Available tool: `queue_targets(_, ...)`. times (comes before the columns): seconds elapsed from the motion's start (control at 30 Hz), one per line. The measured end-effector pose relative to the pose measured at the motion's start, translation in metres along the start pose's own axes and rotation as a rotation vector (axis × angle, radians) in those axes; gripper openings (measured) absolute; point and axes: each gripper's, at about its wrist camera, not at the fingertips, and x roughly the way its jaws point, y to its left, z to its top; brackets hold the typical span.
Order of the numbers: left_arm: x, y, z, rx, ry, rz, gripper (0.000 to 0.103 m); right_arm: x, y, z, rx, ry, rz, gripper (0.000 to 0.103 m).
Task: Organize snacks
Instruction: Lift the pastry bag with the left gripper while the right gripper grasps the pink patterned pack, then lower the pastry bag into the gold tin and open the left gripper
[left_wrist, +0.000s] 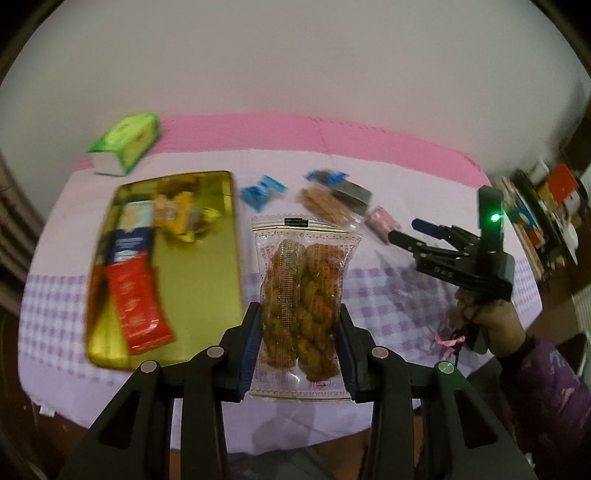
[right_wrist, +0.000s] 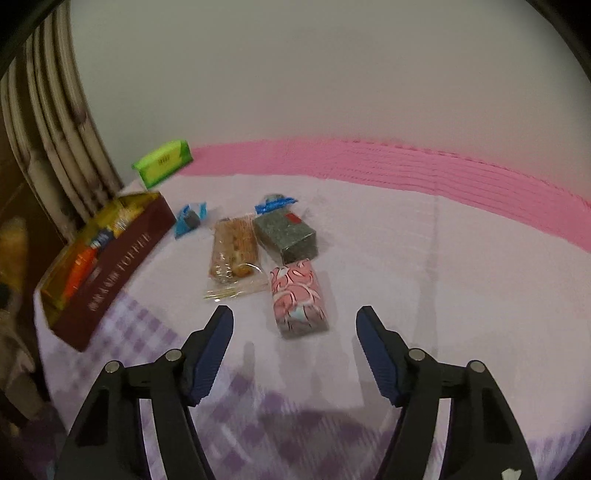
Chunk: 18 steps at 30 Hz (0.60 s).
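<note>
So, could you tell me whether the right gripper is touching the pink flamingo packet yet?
Apart. In the right wrist view the right gripper has open jaws, and the pink flamingo packet lies on the tablecloth beyond the fingertips, bare cloth visible between each and the packet.

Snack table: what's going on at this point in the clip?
A person holding a gripper in each hand is sorting snacks into a gold-lined tin. The left gripper is clamped on a clear packet of fried dough twists, held above the table beside the tin. The right gripper is open and empty, aimed at the pink patterned packet. A biscuit packet, grey box and blue candy lie loose.
</note>
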Motion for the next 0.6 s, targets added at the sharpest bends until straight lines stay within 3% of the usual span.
queue_targets(0.1, -0.015, 0.017, -0.003, -0.030, -0.027, 0.032, 0.039, 0.017, 0.004, 0.004, -0.036, 0.029, -0.033, 0.052)
queue_targets(0.13, -0.018, 0.023, -0.004, -0.042, -0.034, 0.045, 0.039, 0.023, 0.003, 0.005, -0.041, 0.045, -0.038, 0.037)
queue_targets(0.17, -0.020, 0.027, -0.005, -0.050, -0.037, 0.050, 0.039, 0.028, 0.001, 0.005, -0.042, 0.063, -0.035, 0.029)
queue_targets(0.33, -0.025, 0.050, -0.010, -0.100, -0.043, 0.076, 0.039, 0.033, -0.002, 0.006, -0.019, 0.082, -0.034, 0.026)
queue_targets(0.6, -0.017, 0.069, -0.011, -0.126, -0.047, 0.095, 0.039, -0.016, -0.013, -0.036, 0.065, 0.021, -0.130, 0.026)
